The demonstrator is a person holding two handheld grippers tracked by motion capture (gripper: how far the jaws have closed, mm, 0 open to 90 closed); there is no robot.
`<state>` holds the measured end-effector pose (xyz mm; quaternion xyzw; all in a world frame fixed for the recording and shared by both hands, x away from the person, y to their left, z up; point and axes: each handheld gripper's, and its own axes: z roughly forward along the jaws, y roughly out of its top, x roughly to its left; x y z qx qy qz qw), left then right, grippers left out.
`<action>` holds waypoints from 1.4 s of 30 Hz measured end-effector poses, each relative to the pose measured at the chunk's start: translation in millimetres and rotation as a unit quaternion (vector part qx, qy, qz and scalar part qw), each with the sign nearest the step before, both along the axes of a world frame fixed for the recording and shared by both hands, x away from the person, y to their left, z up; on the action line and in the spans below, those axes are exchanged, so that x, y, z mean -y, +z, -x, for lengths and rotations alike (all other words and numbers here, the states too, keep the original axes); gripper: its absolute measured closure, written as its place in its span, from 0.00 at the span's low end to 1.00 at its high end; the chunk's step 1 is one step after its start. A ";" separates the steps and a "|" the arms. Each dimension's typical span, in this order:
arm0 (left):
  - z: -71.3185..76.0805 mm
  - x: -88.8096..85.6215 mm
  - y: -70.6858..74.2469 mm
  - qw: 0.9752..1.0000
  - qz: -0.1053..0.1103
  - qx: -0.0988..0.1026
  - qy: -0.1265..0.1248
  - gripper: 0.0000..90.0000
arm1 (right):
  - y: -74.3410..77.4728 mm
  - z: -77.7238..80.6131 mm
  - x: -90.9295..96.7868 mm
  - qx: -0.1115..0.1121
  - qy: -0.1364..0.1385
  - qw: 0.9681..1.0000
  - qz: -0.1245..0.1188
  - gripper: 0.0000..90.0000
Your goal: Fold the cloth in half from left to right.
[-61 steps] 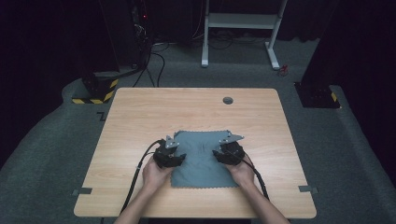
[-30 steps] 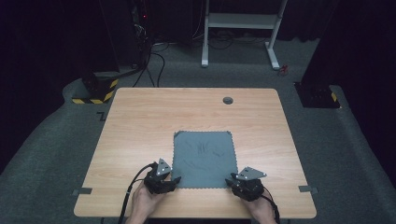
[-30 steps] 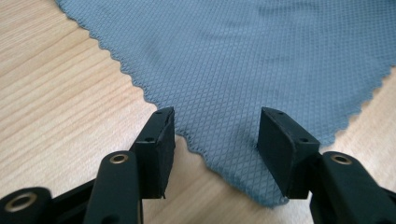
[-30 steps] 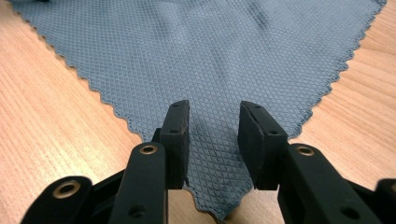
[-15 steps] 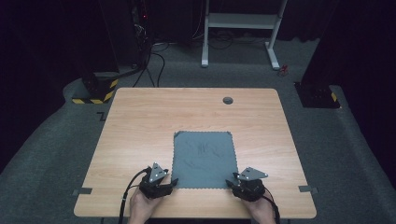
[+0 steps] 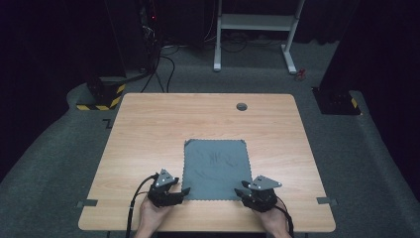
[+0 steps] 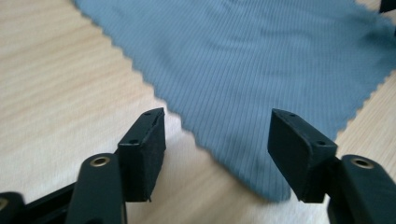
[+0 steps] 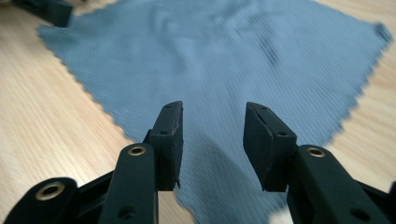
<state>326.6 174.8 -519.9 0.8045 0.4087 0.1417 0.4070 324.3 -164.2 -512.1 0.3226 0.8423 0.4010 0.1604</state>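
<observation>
Two open grippers [image 6: 184,191] [image 6: 242,187] at unlabelled grey cloth [image 6: 216,168].

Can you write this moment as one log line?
cloth: flat on table | left tongs: opening, near corner | right tongs: open, other corner

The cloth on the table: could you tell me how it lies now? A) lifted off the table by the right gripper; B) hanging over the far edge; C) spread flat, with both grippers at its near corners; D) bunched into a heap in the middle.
C: the cloth lies spread flat, the left gripper and right gripper at its near corners, jaws open.
</observation>
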 end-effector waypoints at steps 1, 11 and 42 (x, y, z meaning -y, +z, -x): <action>-3.6 1.5 3.8 1.000 0.000 0.006 0.001 0.42 | 1.0 0.2 -3.9 0.002 0.006 1.000 0.000 0.64; -36.0 -2.5 19.5 0.999 0.021 -0.007 0.027 0.39 | 2.7 -2.9 -36.0 -0.003 0.044 0.999 -0.003 0.67; -130.0 -9.6 19.0 0.994 -0.012 -0.013 0.108 0.43 | 1.9 -9.0 -94.1 -0.019 0.090 0.996 -0.012 0.79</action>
